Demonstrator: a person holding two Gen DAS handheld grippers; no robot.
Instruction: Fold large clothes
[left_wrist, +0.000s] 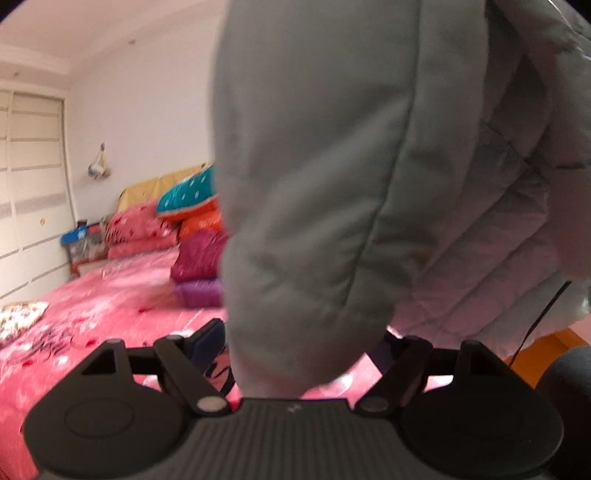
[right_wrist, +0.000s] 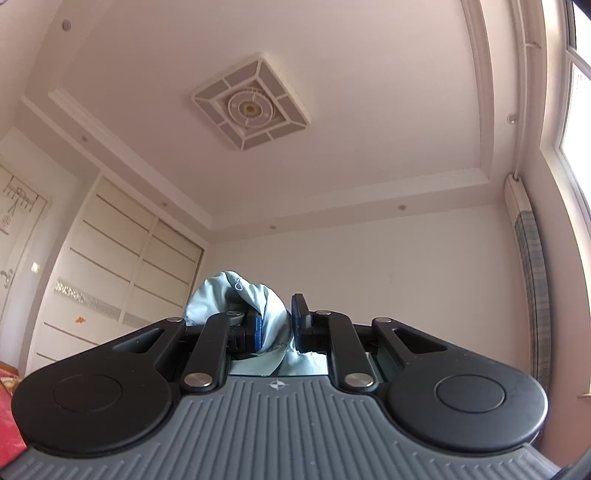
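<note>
A pale grey-green padded jacket (left_wrist: 314, 184) hangs in front of the left wrist camera and fills most of that view; its quilted lining shows at the right. One puffy sleeve end dangles down between the spread fingers of my left gripper (left_wrist: 301, 343), which stands open, its pads wide apart on either side of the sleeve. My right gripper (right_wrist: 277, 321) points up toward the ceiling and is shut on a bunched fold of the same jacket (right_wrist: 221, 295), with light blue-green cloth squeezed between its blue pads.
Below lies a bed with a pink flowered cover (left_wrist: 110, 295). Folded quilts and pillows (left_wrist: 192, 229) are stacked at its head. A white wardrobe (left_wrist: 33, 184) lines the left wall. Orange floor (left_wrist: 546, 350) shows at the right. A ceiling light (right_wrist: 251, 107) and a window (right_wrist: 576, 110) are above.
</note>
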